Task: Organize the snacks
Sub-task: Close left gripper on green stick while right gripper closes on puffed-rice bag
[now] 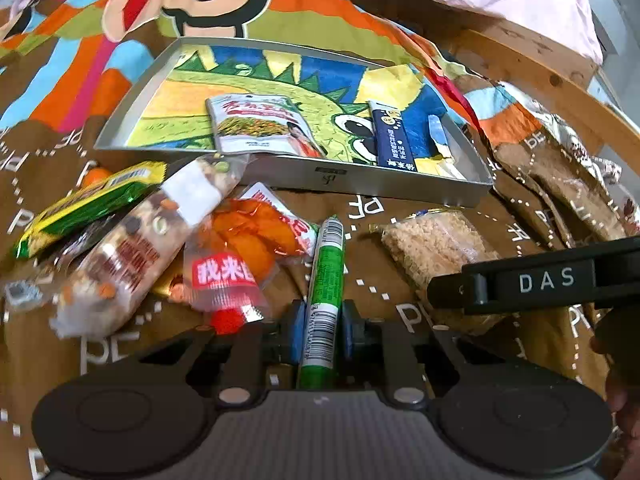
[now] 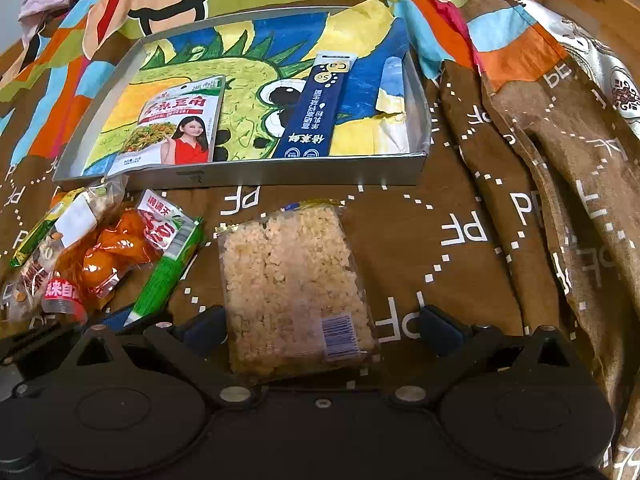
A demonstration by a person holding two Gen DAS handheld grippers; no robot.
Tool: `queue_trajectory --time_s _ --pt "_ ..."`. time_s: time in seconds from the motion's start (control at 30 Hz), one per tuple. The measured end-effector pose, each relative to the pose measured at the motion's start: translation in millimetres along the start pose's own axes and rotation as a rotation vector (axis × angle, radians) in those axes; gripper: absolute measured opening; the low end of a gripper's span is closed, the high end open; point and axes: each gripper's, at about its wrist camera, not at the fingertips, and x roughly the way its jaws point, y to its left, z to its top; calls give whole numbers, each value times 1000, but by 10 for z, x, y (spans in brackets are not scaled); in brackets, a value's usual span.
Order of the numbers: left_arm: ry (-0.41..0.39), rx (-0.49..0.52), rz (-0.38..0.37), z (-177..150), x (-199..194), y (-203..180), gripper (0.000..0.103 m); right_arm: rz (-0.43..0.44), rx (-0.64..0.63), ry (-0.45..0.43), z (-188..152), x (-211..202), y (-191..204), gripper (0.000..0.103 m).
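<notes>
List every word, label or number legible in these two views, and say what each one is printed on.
"DAS": right gripper, on its finger.
"PE": brown cloth, repeated in white.
"Ca": dark blue sachet in the metal tray.
"我来": red label on the orange snack bag.
Too small or blurred: the barcode digits on the green stick and rice cracker pack, and the noodle packet lettering.
</notes>
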Motion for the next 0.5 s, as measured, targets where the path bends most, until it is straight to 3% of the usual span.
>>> queue_trajectory --time_s 0.17,0.37,0.5 --pt "13 -33 -8 -9 7 38 21 -12 -49 17 -16 23 71 101" --pt "14 73 28 -4 82 -74 23 -19 -69 34 -24 67 77 102" --pt "14 80 22 -11 86 -68 23 -21 -77 45 -14 101 85 102"
